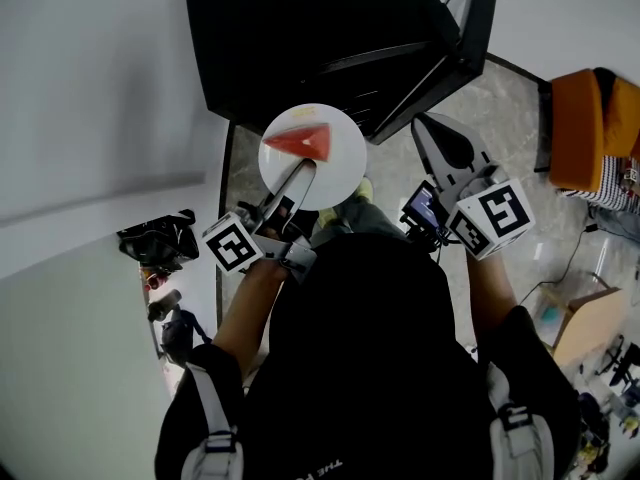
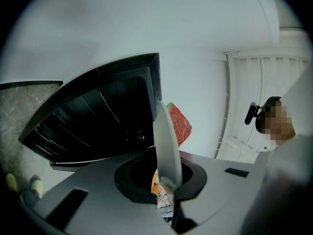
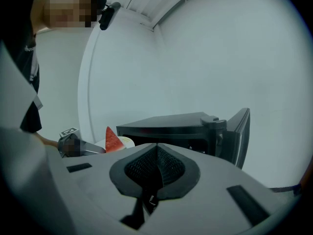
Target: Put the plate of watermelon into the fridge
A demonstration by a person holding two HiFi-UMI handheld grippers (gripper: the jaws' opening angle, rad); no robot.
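you're in the carry-in step here. your left gripper [image 1: 303, 171] is clamped on the near rim of the plate [image 1: 343, 158], and the watermelon [image 1: 300, 141] wedge sits on it, so the plate is up in the air right in front of the fridge [image 1: 300, 28], not inside yet. in the left gripper view the plate comes out edge-on from between the jaws with the black cavity just beyond it.

your right gripper [image 1: 446, 150] has its jaws pressed together on nothing and hangs off to the side, near the fridge door [image 3: 239, 131], which stands open.

next move, i'd say: push the plate forward onto a shelf, keep it flat so the wedge doesn't slide, then let go.

writing-wise there's no brand or label i can read on the fridge, only the square marker patterns on the gripper cubes.
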